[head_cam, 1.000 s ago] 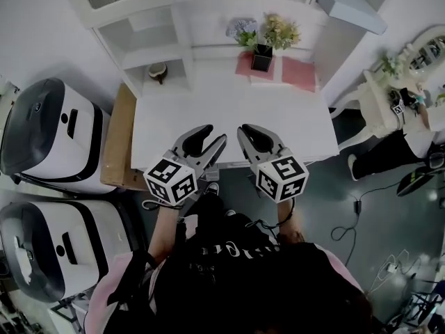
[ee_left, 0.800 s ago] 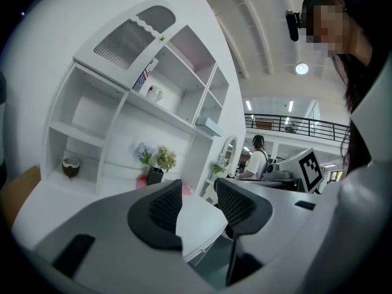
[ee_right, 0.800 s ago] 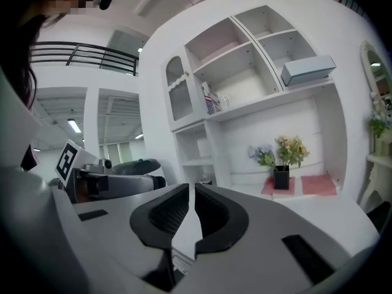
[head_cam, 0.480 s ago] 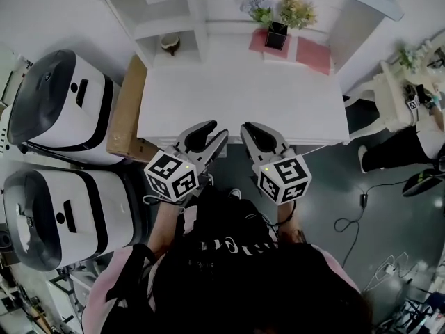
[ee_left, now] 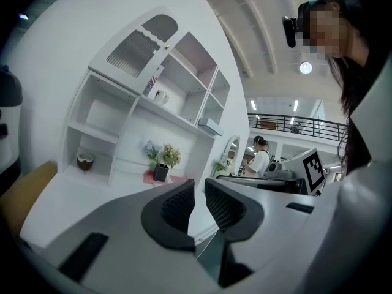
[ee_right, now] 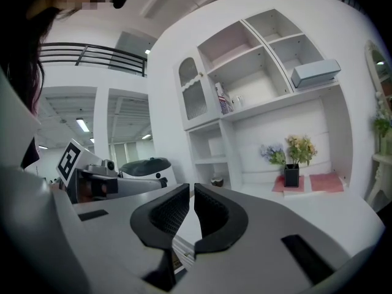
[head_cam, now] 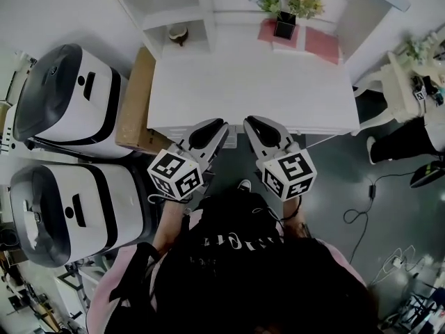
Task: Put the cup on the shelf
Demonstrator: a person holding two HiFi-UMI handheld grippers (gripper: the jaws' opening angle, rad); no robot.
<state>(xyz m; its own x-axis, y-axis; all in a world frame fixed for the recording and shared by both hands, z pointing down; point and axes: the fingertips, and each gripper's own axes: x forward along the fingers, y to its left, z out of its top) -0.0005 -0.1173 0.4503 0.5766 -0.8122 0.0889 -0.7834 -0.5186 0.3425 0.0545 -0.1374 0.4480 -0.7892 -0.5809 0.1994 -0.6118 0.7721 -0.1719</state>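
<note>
Two machines (head_cam: 69, 92) stand left of the table (head_cam: 250, 82). One cup (head_cam: 178, 33) sits in the shelf (head_cam: 167, 21) at the table's far left corner, so the task looks done. That probably explains why both grippers idle at its near edge. The left gripper (head_cam: 214, 125) has just been closing its jaws, now all but together on nothing. The right gripper (head_cam: 254, 122) has its jaws together, empty.

Table (head_cam: 250, 82): plain white. Shelf (head_cam: 156, 5): white throughout. Cup (head_cam: 178, 33): brown outside, pale inside. Vase (head_cam: 284, 26): black. Flowers (head_cam: 302, 2): yellow-green, with a pale blue bunch beside them. Two mats (head_cam: 321, 45): pink. Box (head_cam: 138, 103): tan. Two machines (head_cam: 69, 99): white shells, black-grey tops. Floor (head_cam: 361, 179): dark grey. Person's top (head_cam: 236, 270): black, pale lettering. Sleeves (head_cam: 115, 298): pink.
</note>
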